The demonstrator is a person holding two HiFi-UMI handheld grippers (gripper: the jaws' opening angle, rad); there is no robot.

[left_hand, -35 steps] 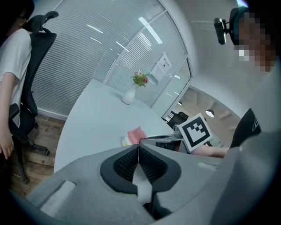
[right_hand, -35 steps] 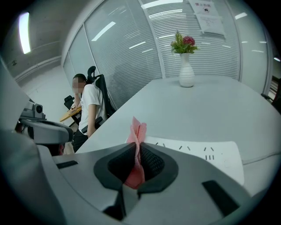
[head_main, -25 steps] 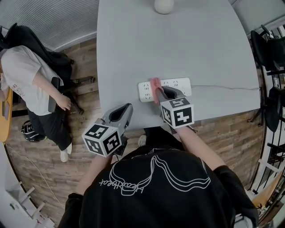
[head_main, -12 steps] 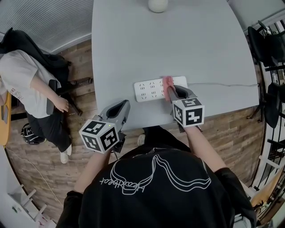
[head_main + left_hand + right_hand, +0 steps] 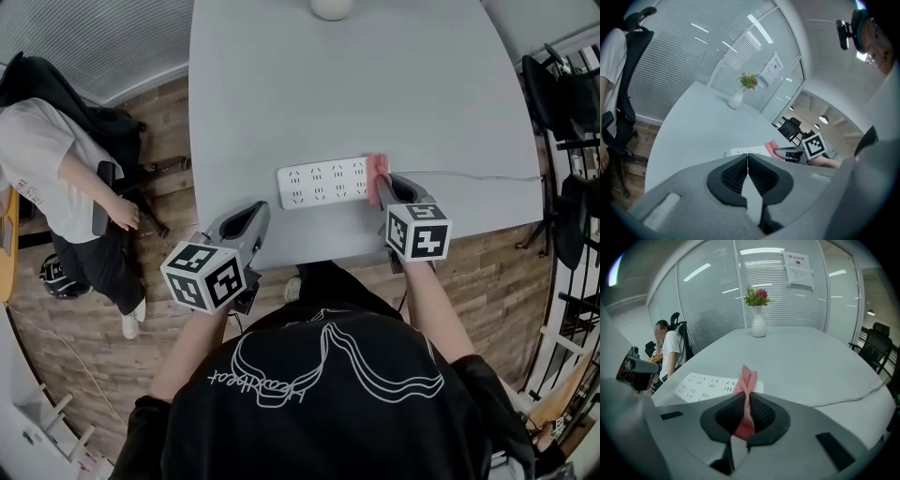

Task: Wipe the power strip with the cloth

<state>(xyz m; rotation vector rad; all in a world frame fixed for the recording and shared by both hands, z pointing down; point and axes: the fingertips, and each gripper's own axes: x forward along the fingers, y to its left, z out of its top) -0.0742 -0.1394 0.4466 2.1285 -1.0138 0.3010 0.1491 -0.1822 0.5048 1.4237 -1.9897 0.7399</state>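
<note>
A: Changes against a second ago?

B: Noted along the power strip (image 5: 323, 182): right gripper (image 5: 381, 184) carried from the strip's left part to its right end. Clamped tight on the pink cloth (image 5: 378, 170), with that cloth down on the strip's right end. Left gripper (image 5: 255, 214) as before: fully closed, holding nothing, kept on the near side of the strip's left end and clear of it.

A: Surface and room?

B: Glass wall with blinds (image 5: 712, 296) far beyond the strip. Wooden floor (image 5: 164, 141) left of the strip, with a seated person (image 5: 47, 159) there. Grey table (image 5: 328, 84) directly under the strip. White vase (image 5: 758, 326) with flowers well beyond the strip. Thin cable (image 5: 469, 175) leading rightward from the strip's right end.
</note>
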